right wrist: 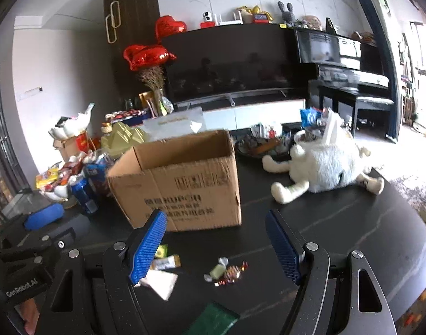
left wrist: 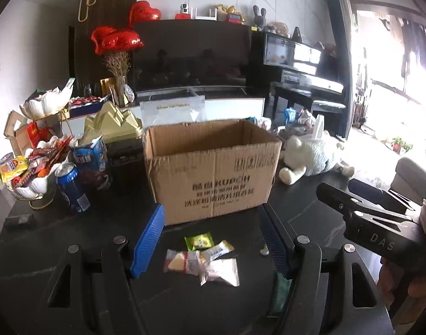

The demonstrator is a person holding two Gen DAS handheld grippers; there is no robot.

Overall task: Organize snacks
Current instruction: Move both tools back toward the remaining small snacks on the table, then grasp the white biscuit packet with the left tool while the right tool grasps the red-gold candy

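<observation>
Two hand-held grippers hang over a dark table strewn with loose snacks, just in front of an open cardboard box (left wrist: 213, 167) that looks empty from this angle. The left gripper (left wrist: 210, 240) has its blue pads spread with nothing between them, its jaws opening a little further, and below it lie a green packet (left wrist: 199, 240), a small gold-ended bar (left wrist: 221, 249) and two pale wrapped cakes (left wrist: 201, 268), all flat on the tabletop. The right gripper (right wrist: 215, 248) is likewise spread and empty, above a cluster of small wrapped candies (right wrist: 227, 273). By the look of it the sorting has barely begun: this is the approach to a first pick. The next move calls for lowering one gripper so its pads bracket a single wrapper, closing gently on the thin, slippery film, then lifting it over the box's near wall
</observation>
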